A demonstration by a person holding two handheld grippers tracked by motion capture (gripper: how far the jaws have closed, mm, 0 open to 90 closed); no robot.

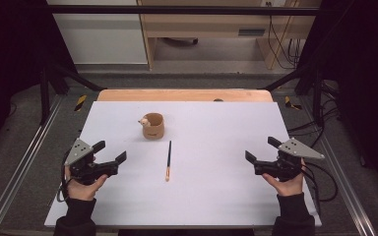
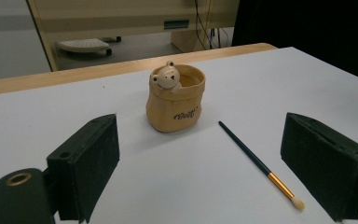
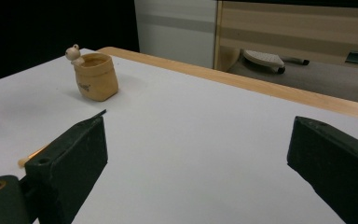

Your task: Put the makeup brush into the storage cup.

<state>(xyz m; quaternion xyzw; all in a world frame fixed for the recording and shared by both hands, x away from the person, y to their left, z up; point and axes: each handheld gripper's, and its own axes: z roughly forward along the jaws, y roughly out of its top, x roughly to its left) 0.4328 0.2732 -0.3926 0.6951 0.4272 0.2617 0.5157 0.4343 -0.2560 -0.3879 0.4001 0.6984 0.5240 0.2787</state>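
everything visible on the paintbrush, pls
The paintbrush is slim, with a long dark handle that looks blue-black in the left gripper view, a gold-orange metal-looking ferrule and a small pale bristle tip. It lies flat on the white table cover, handle end pointing toward the tan bear pot, bristles toward the person. It sits just short of the pot, apart from it, roughly midway between the two grippers. Nothing touches it except the cover.

Things to count on the desk (image 1: 216, 196)

One cup (image 1: 153, 126) with one little bear (image 2: 165, 77) on its rim, one brush (image 1: 168, 160), and two claws (image 1: 109, 153) (image 1: 260, 152).
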